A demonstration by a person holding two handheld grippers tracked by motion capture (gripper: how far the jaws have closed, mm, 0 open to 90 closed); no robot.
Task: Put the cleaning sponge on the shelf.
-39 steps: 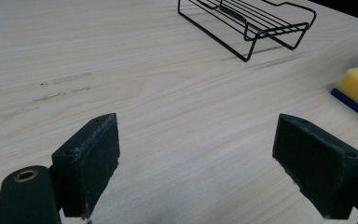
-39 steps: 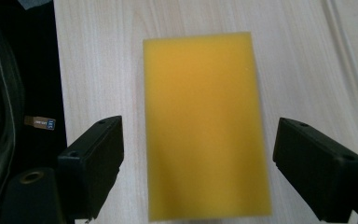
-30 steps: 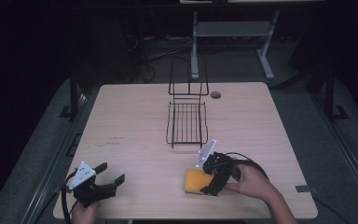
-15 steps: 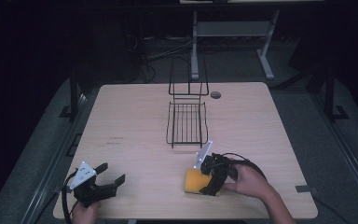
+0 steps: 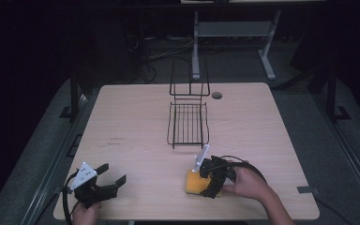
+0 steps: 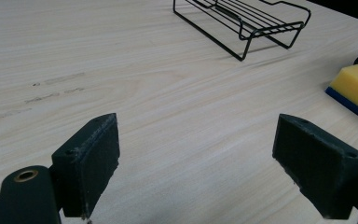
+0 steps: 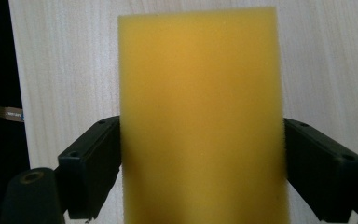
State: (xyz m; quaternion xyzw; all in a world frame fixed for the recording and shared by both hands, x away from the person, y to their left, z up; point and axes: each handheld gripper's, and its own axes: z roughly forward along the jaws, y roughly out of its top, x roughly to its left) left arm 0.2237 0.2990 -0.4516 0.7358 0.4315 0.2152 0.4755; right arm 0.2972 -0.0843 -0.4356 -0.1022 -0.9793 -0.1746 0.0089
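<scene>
Yellow sponge (image 7: 200,116) clamped in right tool (image 5: 205,182) – left tool (image 6: 205,163) wide, empty, over table (image 5: 136,126).

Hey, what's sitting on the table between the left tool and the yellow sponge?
Nothing. In the high view, only bare wood lies between the left tool and the sponge. The left gripper view shows the same bare table, with the wire rack farther off.

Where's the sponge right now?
High view: the sponge lies near the table's front edge, right of centre, between the right gripper's jaws, in front of the wire rack.
</scene>
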